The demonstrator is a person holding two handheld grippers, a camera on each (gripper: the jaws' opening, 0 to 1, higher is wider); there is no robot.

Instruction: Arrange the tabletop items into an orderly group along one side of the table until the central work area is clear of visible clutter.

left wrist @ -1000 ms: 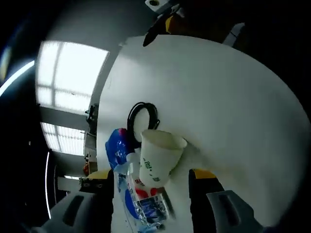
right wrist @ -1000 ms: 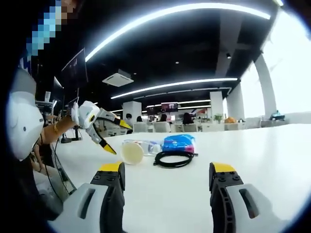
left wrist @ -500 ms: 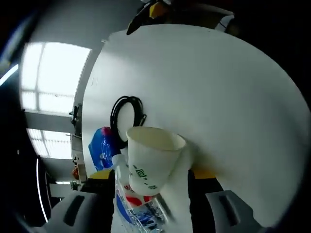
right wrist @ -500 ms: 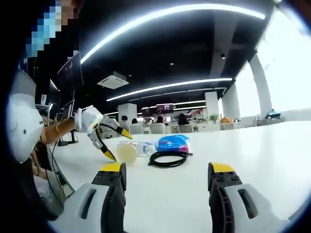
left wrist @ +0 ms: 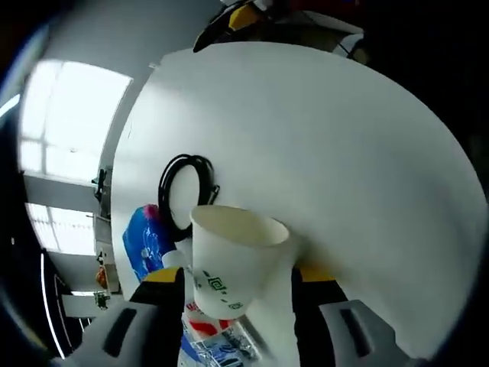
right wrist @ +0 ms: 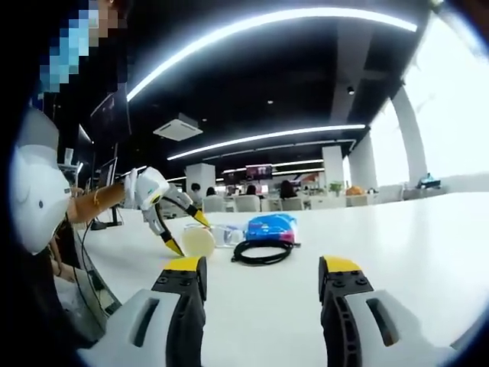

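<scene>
**Left hand-held gripper straddling a paper cup on a white desk; right hand-held gripper held spread and empty**

Left gripper view: the left hand-held gripper (left wrist: 233,287) has its two yellow-tipped jaws spread, one on either side of a white paper cup (left wrist: 231,256). The cup bears green print and its open mouth faces away from the camera. Whether the jaws touch the cup wall cannot be told. Beyond the cup on the white desk (left wrist: 359,168) lies a coiled black cable (left wrist: 182,191). Beside the coil lies a blue packet (left wrist: 147,241), and a clear plastic bottle with a red and blue label (left wrist: 214,336) lies close to the cup between the jaws. The cup, bottle, packet and cable sit close together as one cluster; the rest of the desk surface in this view is bare. At the desk's far edge a yellow and black jaw tip of the right hand-held gripper (left wrist: 229,21) comes into view.

Right gripper view: the right hand-held gripper (right wrist: 263,279) hovers low over the desk (right wrist: 397,237) with its jaws spread and nothing between them. Well ahead of it the same cluster appears: the cable coil (right wrist: 263,252), the blue packet (right wrist: 269,227) behind it, the bottle (right wrist: 226,234) and the cup (right wrist: 197,241). The left hand-held gripper (right wrist: 183,233) reaches in from the left with its yellow tips above and below the cup, held by a person's forearm (right wrist: 95,202).
</scene>
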